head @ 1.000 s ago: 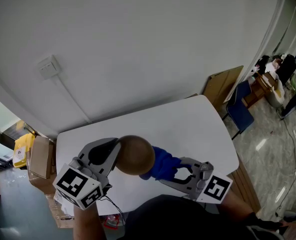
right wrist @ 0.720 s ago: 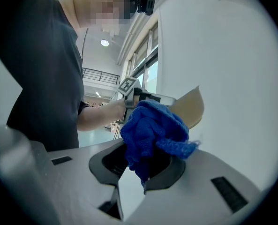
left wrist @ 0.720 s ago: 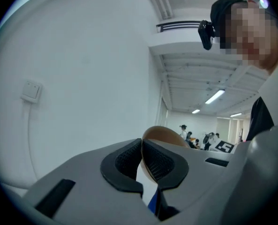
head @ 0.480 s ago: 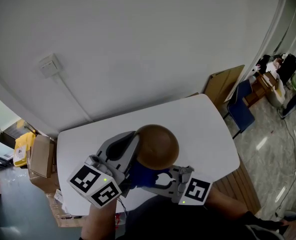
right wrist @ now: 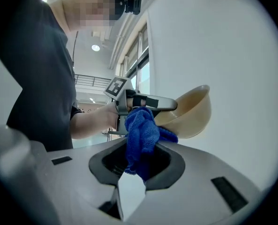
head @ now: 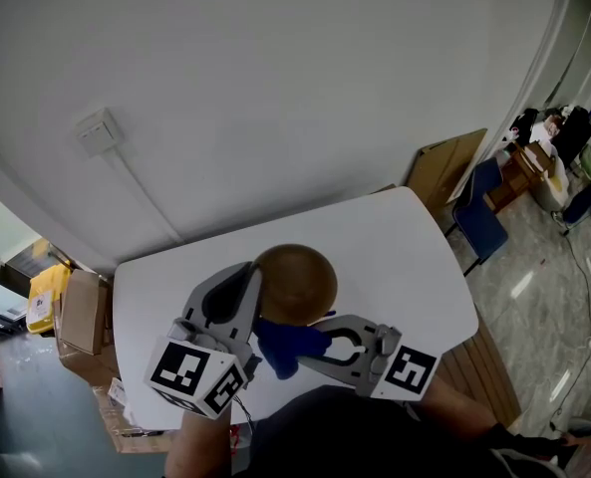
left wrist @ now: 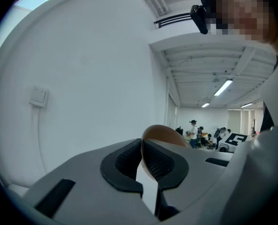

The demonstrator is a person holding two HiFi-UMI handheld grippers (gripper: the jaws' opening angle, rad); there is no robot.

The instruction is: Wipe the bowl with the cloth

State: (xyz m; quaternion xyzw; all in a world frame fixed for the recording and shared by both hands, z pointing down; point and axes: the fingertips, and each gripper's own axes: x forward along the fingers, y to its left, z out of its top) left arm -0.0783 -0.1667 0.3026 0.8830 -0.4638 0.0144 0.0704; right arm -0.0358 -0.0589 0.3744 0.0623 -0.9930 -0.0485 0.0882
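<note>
Bowl (head: pixel 295 285) first: my left tongs (left wrist: pixel 142 146) pinch its rim between the 2 jaws, which stand almost shut with only the thin brown wall between the pads. That grip holds the bowl up in the air, tilted, with nothing else bearing it. My right tongs (right wrist: pixel 138 151) are clamped on the blue cloth (right wrist: pixel 141 132), a bunched wad standing up out of the jaws. Its top reaches the bowl's outer side just below the rim, close beside where the left tongs grip. From the right gripper view it looks to be touching there, though I cannot be sure. From the head view the cloth sits at the bowl's near edge, between the 2 tongs, and both marker cubes lie nearer to me than the bowl. Under the bowl is the white table (head: pixel 405 247), whose top spreads out on both sides of it. Beyond the bowl rises a plain white wall with a switch box (head: pixel 98 132) up and to the left. Left of the bowl, past the table's edge, are cardboard boxes (head: pixel 76 312). Well off to the bowl's right stand a leaning wooden board (head: pixel 444 172) and a blue chair (head: pixel 479 217). Far behind the bowl, in the left gripper view, several people (left wrist: pixel 193 130) stand in the room.
</note>
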